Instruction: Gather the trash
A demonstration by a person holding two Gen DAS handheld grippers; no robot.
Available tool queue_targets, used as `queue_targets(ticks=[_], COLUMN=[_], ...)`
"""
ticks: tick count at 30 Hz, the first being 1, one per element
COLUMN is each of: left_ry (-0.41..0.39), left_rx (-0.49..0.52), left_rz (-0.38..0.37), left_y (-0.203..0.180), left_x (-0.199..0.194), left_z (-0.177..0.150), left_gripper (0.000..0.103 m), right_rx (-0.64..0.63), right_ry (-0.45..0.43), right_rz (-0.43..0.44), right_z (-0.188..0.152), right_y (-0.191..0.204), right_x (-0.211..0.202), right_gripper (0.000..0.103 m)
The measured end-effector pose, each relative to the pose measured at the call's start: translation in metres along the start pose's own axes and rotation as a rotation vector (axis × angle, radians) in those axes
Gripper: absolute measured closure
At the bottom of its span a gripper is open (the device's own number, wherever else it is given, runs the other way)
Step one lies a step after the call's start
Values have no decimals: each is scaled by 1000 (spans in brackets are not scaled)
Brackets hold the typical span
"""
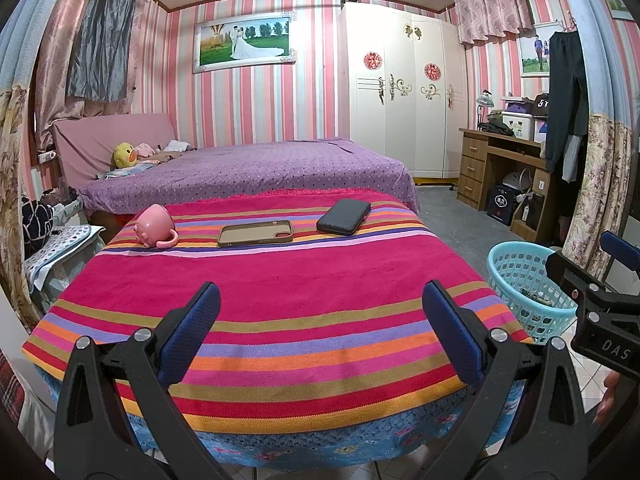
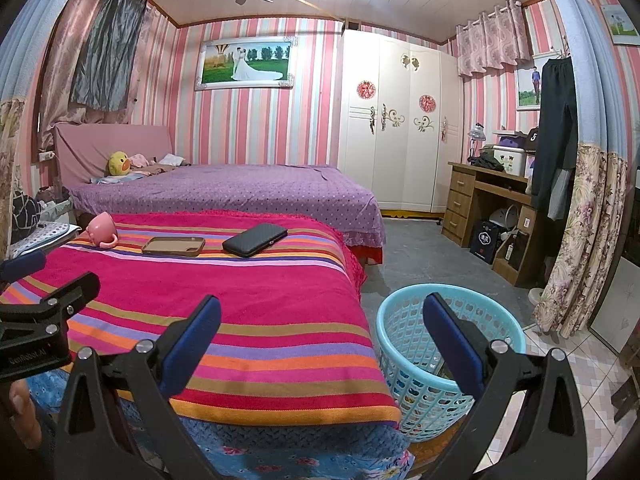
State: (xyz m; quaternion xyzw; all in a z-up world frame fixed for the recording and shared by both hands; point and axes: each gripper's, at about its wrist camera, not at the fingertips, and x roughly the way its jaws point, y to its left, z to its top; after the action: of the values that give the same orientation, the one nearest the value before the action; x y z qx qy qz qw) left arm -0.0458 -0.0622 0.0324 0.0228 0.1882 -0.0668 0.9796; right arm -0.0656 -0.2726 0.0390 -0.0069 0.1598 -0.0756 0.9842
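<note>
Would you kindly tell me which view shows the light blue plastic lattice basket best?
The right wrist view: the light blue plastic lattice basket shows nearly whole, rim and inside, though one gripper finger overlaps it. The left wrist view catches it at the edge, partly hidden.

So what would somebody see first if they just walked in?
Probably the bright pink striped cloth over the table, with a pink mug lying on its side at the far left. Beside it lie a brown phone case and a black wallet. A light blue plastic basket sits on the floor to the right.
</note>
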Motion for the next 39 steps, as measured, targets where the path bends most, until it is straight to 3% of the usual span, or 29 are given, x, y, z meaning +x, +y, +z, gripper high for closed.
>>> queue_targets(ticks=[39], left_ry=[-14], left_rx=[9], left_rz=[3], left_y=[0], left_x=[-2], left_z=[4], left_gripper=[5], right_rx=[-3], right_ry=[-2], right_rz=[0], right_z=[1], right_y=[4], right_x=[1], right_gripper=[5])
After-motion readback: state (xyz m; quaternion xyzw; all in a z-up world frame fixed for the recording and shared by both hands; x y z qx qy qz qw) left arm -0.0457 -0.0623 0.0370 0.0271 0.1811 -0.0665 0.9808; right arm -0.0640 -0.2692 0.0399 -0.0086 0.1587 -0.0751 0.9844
